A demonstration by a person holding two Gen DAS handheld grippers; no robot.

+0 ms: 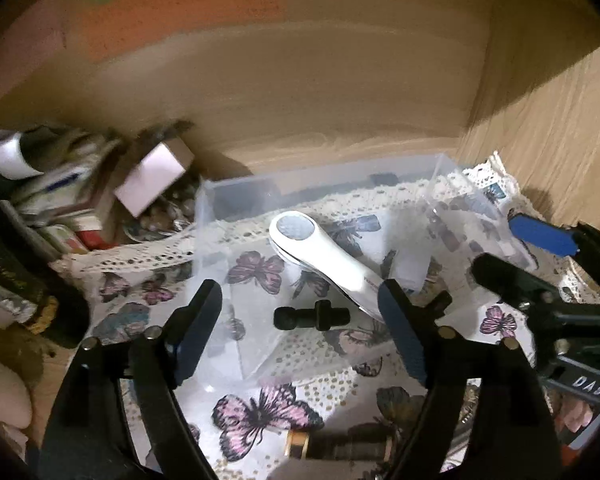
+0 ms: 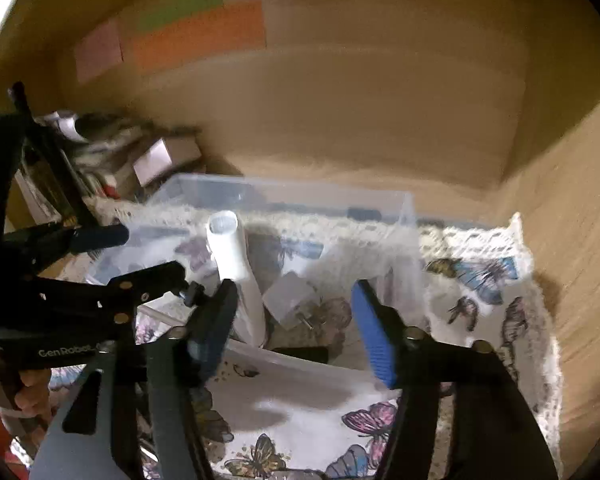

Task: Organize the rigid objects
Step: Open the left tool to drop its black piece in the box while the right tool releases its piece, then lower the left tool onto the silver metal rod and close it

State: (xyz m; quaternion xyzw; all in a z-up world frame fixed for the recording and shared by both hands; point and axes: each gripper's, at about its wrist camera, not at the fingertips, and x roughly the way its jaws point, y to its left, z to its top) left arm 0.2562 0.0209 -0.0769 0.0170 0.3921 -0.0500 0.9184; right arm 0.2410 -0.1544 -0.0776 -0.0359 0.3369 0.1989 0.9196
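A clear plastic bin (image 1: 236,200) stands on a butterfly-print cloth (image 1: 260,408) inside a wooden cabinet. In it lie a white handheld device (image 1: 320,256) with a round grey head and a small black part (image 1: 310,317). My left gripper (image 1: 300,328) is open just above the bin's near side, the black part between its fingers' line. My right gripper (image 2: 296,328) is open over the bin (image 2: 408,208), empty; the white device (image 2: 236,264) leans just inside its left finger. A white plug adapter (image 2: 290,296) lies in the bin. The right gripper also shows in the left wrist view (image 1: 512,248).
A pile of boxes and clutter (image 1: 100,200) crowds the cabinet's left side. Wooden walls close in behind (image 1: 340,100) and at right (image 1: 560,128). Coloured sticky notes (image 2: 196,32) are on the back wall. A brown spool-like object (image 1: 340,444) lies on the cloth near me.
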